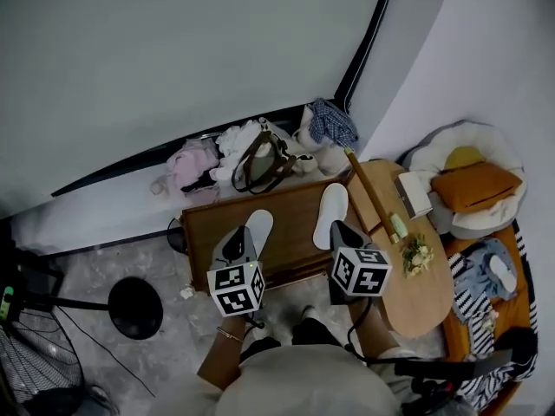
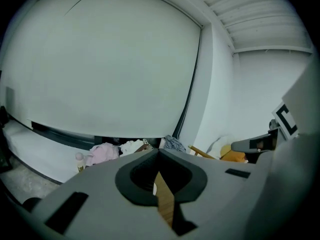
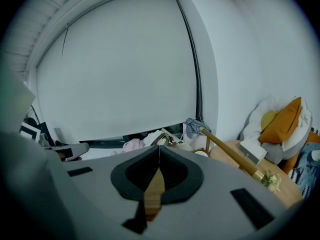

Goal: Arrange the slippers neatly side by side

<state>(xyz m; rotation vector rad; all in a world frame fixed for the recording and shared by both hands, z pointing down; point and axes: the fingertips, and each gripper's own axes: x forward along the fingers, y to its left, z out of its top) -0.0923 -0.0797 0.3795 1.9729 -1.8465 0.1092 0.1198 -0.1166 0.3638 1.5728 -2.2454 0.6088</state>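
Your left gripper [image 1: 241, 235] and right gripper [image 1: 338, 227] hover nearest, each with jaws pressed together on nothing. Just beyond, the left slipper [image 1: 259, 224] and right slipper [image 1: 330, 212], both white, lie well apart on a brown wooden board [image 1: 295, 219]. Part the jaws first, then pinch each near end and draw both parallel.

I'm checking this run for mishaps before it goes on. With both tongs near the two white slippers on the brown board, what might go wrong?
1. The left tongs and right tongs are both shut. Unless they open first, they may shove the left slipper or the right slipper instead of gripping it.
2. The right slipper lies near the edge of the board, beside the round table, so a nudge might slide it off.
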